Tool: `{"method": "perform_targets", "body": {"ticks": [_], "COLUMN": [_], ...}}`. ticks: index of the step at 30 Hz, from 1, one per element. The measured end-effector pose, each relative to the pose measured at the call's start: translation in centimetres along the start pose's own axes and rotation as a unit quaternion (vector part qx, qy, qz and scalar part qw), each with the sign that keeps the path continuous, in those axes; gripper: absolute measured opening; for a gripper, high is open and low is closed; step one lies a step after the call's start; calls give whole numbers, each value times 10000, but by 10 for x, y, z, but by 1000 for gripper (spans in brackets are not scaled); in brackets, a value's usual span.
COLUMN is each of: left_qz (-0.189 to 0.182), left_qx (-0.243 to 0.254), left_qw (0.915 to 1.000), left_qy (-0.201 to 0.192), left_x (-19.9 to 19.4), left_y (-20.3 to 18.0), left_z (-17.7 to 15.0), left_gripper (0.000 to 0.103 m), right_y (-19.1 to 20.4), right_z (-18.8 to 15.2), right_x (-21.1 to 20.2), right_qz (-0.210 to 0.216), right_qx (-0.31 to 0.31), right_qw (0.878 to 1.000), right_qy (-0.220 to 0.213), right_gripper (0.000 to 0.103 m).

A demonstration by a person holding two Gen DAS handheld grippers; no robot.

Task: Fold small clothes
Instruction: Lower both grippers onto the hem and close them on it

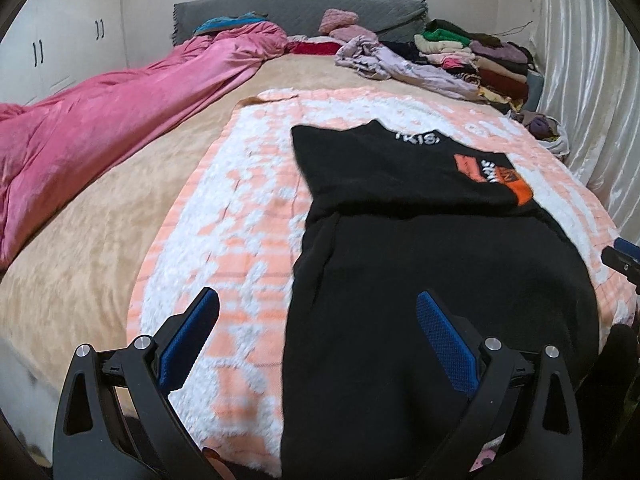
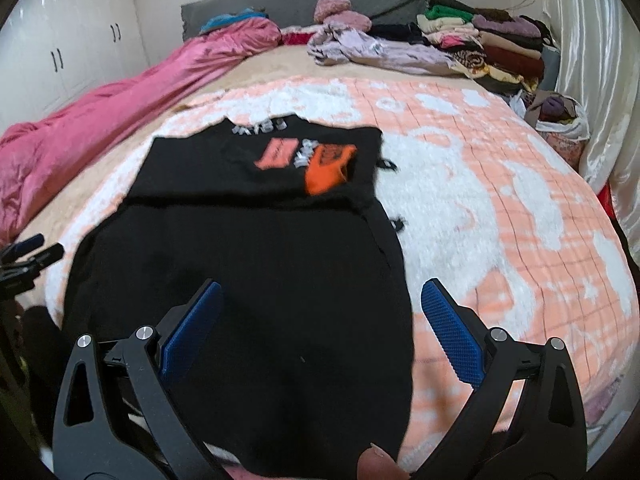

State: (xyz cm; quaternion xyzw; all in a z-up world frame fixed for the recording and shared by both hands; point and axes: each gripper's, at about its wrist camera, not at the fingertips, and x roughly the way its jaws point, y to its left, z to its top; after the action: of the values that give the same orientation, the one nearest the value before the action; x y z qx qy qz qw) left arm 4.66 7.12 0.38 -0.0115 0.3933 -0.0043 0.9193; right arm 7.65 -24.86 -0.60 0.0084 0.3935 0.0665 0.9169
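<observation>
A black garment (image 1: 420, 248) with orange and white print lies flat on a peach-and-white blanket (image 1: 240, 216) on the bed; its far part is folded over the rest. It also shows in the right wrist view (image 2: 248, 248). My left gripper (image 1: 318, 308) is open and empty, above the garment's near left edge. My right gripper (image 2: 322, 296) is open and empty, above the garment's near right edge. The right gripper's tip shows at the right edge of the left wrist view (image 1: 624, 256). The left gripper's tip shows at the left edge of the right wrist view (image 2: 28, 256).
A pink duvet (image 1: 100, 132) lies along the bed's left side. A lilac garment (image 1: 400, 64) and a stack of folded clothes (image 1: 480, 56) sit at the far right by the grey headboard (image 1: 300, 8). A shiny curtain (image 1: 592, 80) hangs right, white wardrobes (image 1: 60, 40) left.
</observation>
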Motion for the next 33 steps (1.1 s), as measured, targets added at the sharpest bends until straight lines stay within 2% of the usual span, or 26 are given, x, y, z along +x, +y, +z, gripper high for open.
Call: {"method": "perform_targets", "body": {"ticks": [12,22,25,30,33], "left_qz": [50,65,37,11,-12], "left_qx": [-6,-68,-128,-150,-184], "left_qw": [9987,9963,9963,9965,9965], "left_qy": [500,854,854,821,813], "left_x": [19,38,40,41,41], "left_y": [9,14,16,16,17], "left_z": [-33,-52,-54,-55,-54], "left_gripper": [98,98,98,98,97], "right_y": [-12,-19,-22,-27,-29], "right_z": [-42,-57,-58,-61,-62], "right_x": [17,29,32,37,38], "right_qz": [-387,-576,-570,-390,-295], "right_qx": [-90,-169,-126,12,101], "right_qw": [9976,9952,9950,9950,9951], "right_qy": [567,769,814,921,939], "right_gripper": [94,94,91,80,79]}}
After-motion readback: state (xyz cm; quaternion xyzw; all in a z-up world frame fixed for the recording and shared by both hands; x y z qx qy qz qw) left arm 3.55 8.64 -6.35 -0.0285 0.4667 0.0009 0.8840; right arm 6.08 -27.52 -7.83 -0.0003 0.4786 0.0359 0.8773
